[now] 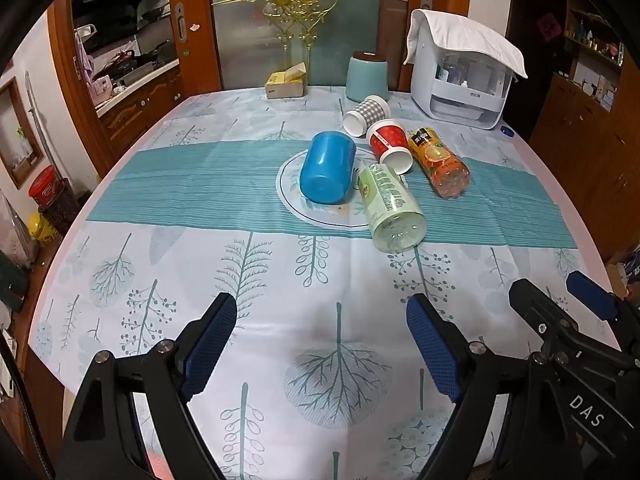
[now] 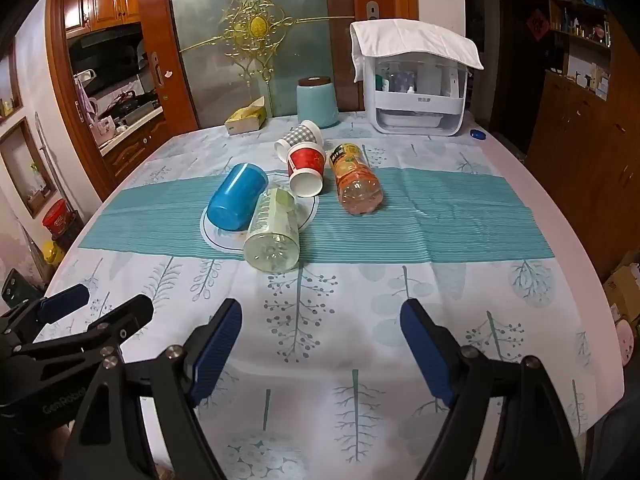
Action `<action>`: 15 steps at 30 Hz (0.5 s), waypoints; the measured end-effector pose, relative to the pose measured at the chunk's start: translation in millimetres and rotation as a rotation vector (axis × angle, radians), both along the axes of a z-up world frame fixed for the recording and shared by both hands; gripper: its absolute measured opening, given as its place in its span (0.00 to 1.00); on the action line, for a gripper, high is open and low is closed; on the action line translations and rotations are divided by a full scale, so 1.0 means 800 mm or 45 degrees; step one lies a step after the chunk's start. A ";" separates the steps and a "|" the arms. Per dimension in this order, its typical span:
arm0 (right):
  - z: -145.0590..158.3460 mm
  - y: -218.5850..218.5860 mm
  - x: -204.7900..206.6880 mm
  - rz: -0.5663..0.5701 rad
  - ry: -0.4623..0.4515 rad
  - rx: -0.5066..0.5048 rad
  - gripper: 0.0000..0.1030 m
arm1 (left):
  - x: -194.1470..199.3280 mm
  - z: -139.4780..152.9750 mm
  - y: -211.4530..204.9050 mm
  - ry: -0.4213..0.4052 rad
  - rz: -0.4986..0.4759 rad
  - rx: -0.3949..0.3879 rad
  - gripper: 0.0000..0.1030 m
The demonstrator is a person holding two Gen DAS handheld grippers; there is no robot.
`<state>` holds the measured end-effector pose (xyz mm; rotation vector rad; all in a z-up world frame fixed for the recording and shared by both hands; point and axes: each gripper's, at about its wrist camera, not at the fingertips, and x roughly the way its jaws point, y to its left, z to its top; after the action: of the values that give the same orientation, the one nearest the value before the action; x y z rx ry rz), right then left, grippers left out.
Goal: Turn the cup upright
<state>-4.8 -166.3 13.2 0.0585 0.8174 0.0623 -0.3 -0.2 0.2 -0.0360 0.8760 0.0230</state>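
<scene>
A blue plastic cup (image 1: pixel 328 167) (image 2: pixel 237 196) lies on its side on a round white mat, base toward me. A red paper cup (image 1: pixel 390 145) (image 2: pixel 305 166) and a grey checked paper cup (image 1: pixel 367 115) (image 2: pixel 300 137) also lie on their sides behind it. My left gripper (image 1: pixel 322 336) is open and empty over the near table, well short of the cups. My right gripper (image 2: pixel 322 340) is open and empty beside it; it also shows in the left wrist view (image 1: pixel 560 296).
A green-label bottle (image 1: pixel 394 206) (image 2: pixel 274 230) and an orange juice bottle (image 1: pixel 440 162) (image 2: pixel 356 178) lie beside the cups. At the back stand a light blue canister (image 1: pixel 367 76), a tissue box (image 1: pixel 286 82) and a white towel-covered organiser (image 1: pixel 464 80). The tablecloth (image 1: pixel 280 280) covers the table.
</scene>
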 end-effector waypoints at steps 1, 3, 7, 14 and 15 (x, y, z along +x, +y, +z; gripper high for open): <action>0.001 0.000 0.000 -0.001 0.001 0.003 0.80 | 0.000 0.000 0.000 0.000 -0.003 -0.001 0.83; 0.002 0.000 0.000 -0.004 0.000 0.007 0.80 | -0.002 -0.001 -0.001 0.000 -0.007 0.003 0.83; -0.001 0.002 -0.003 -0.009 0.003 0.018 0.80 | -0.003 0.002 -0.003 0.003 -0.009 0.011 0.83; 0.000 -0.001 0.004 -0.014 0.042 0.053 0.80 | -0.002 -0.004 -0.001 -0.001 -0.020 -0.006 0.81; 0.000 -0.004 0.006 -0.016 0.043 0.070 0.80 | 0.009 -0.002 -0.002 0.012 -0.024 -0.004 0.81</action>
<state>-0.4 -169.6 12.9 0.1167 0.8489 0.0719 6.5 -2.0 -1.0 -0.0302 0.8854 0.0042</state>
